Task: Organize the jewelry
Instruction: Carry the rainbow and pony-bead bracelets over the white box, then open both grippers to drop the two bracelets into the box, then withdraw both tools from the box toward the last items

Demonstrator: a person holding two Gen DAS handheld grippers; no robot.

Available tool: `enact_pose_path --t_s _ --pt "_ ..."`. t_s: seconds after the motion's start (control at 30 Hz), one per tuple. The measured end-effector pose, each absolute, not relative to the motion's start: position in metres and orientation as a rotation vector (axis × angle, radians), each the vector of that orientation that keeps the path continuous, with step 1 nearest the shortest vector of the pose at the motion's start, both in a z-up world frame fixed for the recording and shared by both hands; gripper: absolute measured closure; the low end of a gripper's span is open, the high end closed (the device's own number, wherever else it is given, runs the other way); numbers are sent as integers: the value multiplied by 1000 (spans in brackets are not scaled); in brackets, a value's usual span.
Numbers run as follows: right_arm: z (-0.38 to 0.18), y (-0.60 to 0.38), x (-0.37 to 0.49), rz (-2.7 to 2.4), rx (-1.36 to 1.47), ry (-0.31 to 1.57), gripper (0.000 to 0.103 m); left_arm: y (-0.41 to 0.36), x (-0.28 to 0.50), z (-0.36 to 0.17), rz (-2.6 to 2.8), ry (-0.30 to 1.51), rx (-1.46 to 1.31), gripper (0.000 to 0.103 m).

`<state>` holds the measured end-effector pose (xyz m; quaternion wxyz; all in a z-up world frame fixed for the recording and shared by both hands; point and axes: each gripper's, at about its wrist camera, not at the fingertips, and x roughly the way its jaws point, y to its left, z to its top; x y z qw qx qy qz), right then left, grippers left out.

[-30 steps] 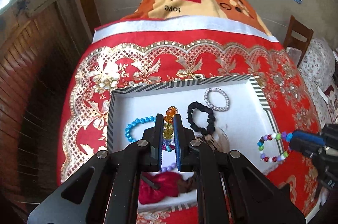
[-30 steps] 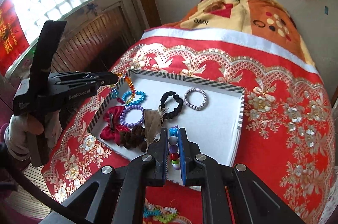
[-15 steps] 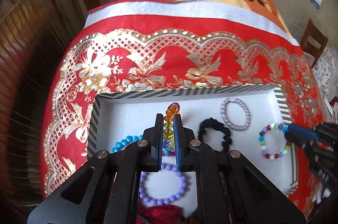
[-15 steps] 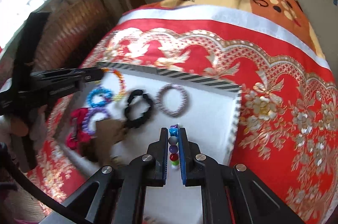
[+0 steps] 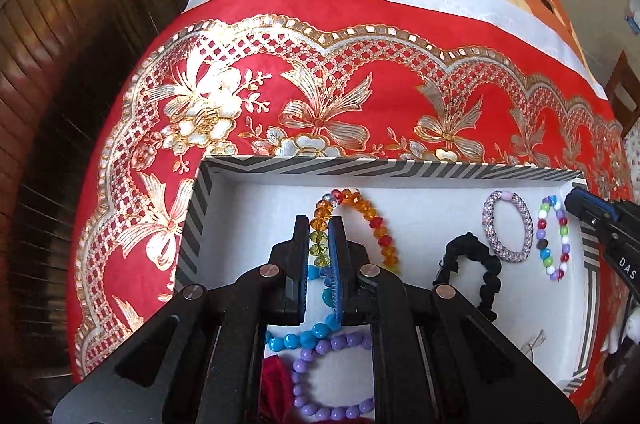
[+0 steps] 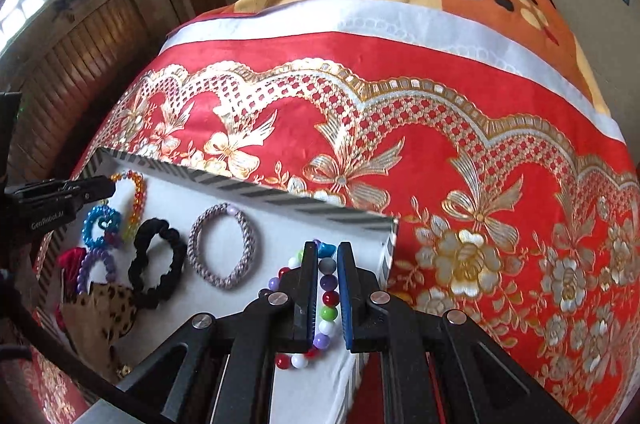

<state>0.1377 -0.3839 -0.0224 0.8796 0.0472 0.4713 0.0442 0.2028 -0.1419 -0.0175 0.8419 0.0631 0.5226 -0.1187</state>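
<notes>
Bed under red-and-gold floral cloth (image 5: 360, 95), striped-rim white tray (image 5: 400, 168) lying directly on it

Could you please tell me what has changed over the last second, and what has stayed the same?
Both grippers have carried their bracelets forward and down into the white tray. The amber crystal bracelet in the left gripper now drapes onto the tray floor near the far rim; the multicoloured bead bracelet in the right gripper lies by the right wall. Neither grip was released. The black scrunchie and silver-pink bracelet stayed put.
</notes>
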Motion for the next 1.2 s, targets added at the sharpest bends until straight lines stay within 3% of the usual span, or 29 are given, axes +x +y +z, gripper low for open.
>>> enact_pose_path --t_s 0.07,0.17,0.33,0.43,1.2 --pt "-22 -384 139 95 105 979 94 -142 203 -19 -259 1111 126 89" --pt "-23 -383 138 109 117 985 89 -140 203 -20 -266 1114 104 67" --pt "-15 -379 123 132 150 969 84 -141 194 -14 -264 1098 106 67" --pt "-8 -375 113 141 152 957 73 -139 183 -6 -259 1081 113 66" --pt "42 -323 -14 124 162 894 67 -115 53 56 -305 934 157 66"
